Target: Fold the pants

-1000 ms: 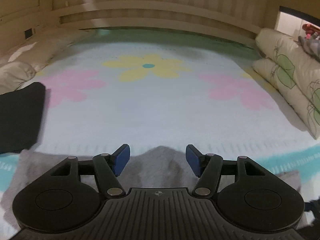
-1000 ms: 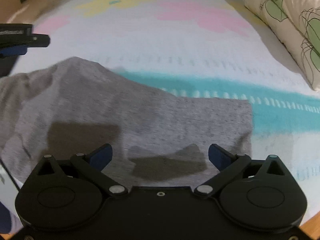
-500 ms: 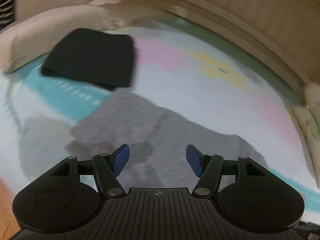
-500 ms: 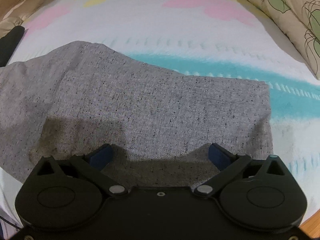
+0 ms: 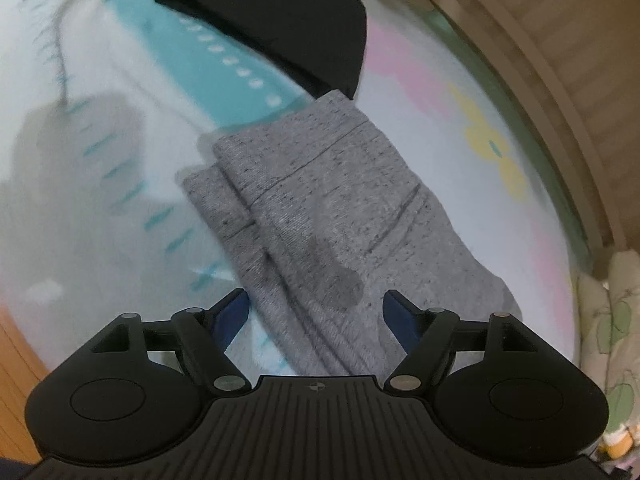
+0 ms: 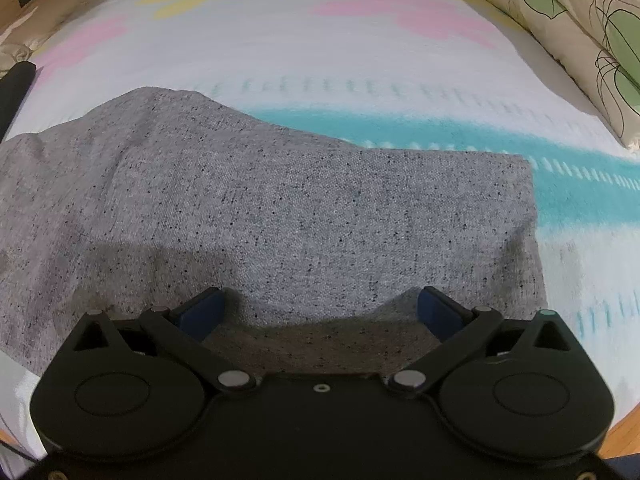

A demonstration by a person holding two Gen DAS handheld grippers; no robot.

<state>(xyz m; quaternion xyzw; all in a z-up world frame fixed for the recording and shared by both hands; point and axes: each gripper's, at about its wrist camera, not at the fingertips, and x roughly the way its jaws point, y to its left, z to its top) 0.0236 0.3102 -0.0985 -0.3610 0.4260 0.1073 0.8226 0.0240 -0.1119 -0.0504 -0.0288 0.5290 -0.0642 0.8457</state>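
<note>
Grey speckled pants (image 5: 320, 208) lie flat on the flowered bed sheet (image 5: 120, 220). In the left wrist view their two leg ends lie stacked, running away from my left gripper (image 5: 316, 314). Its jaws are opening, spread above the grey cloth with nothing pressed between the blue pads. In the right wrist view the pants (image 6: 280, 208) fill the middle, with a straight edge at the right. My right gripper (image 6: 320, 312) hovers over the near part of the cloth, jaws wide apart and holding nothing.
A folded black garment (image 5: 280, 20) lies just beyond the pant leg ends. Leaf-patterned pillows (image 6: 580, 28) line the right side of the bed. A wooden bed frame (image 5: 560, 80) borders the far side, and wooden floor (image 5: 16, 360) shows at the near edge.
My left gripper has rolled and swung left and down, from facing the headboard to looking along the pant legs; its jaws have widened. The right gripper has barely moved.
</note>
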